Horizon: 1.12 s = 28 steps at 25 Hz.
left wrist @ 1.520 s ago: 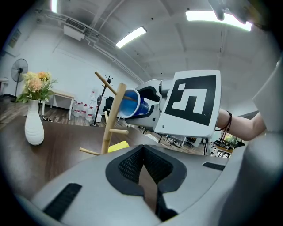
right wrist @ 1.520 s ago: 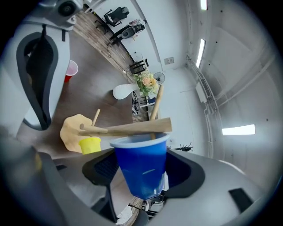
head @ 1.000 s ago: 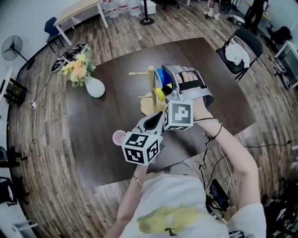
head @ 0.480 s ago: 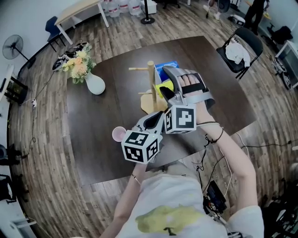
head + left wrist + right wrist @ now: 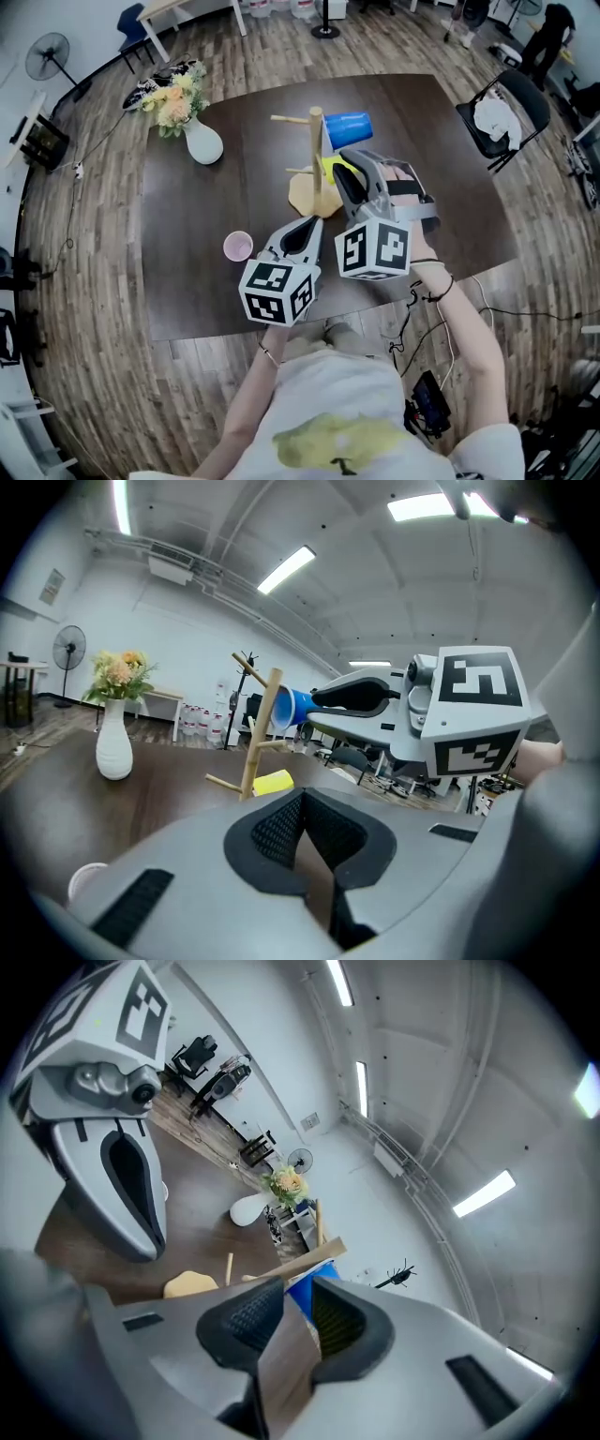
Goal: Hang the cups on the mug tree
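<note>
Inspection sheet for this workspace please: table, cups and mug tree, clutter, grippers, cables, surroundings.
Surface: dark table, no spills seen.
Job's things: mug tree upright; blue cup hung on it; yellow cup low beside the trunk, hung or not unclear; pink cup upright on the table.
Clutter: vase of flowers.
Grippers: left gripper shut, empty; right gripper closing, nothing between its jaws.
Cables: on the floor right of the table.
Surroundings: wood floor, chair, fan.
</note>
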Each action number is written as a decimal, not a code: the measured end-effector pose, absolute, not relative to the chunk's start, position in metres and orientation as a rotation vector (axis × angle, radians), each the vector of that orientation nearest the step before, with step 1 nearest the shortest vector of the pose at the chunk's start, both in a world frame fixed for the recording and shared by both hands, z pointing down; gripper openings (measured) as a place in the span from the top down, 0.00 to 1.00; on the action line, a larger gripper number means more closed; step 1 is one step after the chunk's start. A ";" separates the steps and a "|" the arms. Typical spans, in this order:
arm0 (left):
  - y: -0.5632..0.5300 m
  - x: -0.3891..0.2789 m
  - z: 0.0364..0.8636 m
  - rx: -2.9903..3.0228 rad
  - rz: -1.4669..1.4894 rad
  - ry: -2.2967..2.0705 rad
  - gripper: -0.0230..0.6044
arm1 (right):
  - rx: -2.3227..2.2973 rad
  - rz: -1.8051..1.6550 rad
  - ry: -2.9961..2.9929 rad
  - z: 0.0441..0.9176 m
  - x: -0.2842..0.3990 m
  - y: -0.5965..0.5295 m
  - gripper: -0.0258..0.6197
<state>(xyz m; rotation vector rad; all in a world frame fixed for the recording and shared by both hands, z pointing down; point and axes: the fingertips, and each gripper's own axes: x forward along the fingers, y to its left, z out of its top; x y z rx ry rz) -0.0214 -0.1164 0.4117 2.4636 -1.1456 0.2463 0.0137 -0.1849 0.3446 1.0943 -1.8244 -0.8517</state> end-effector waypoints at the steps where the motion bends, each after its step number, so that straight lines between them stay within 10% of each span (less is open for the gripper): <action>1: -0.114 -0.024 0.412 2.453 0.243 -1.167 0.94 | 1.096 -0.843 -1.841 0.345 0.014 -0.182 0.83; 28: -0.031 -0.149 0.451 2.053 0.198 -1.702 0.94 | 0.763 0.055 -2.686 0.440 -0.088 -0.078 0.93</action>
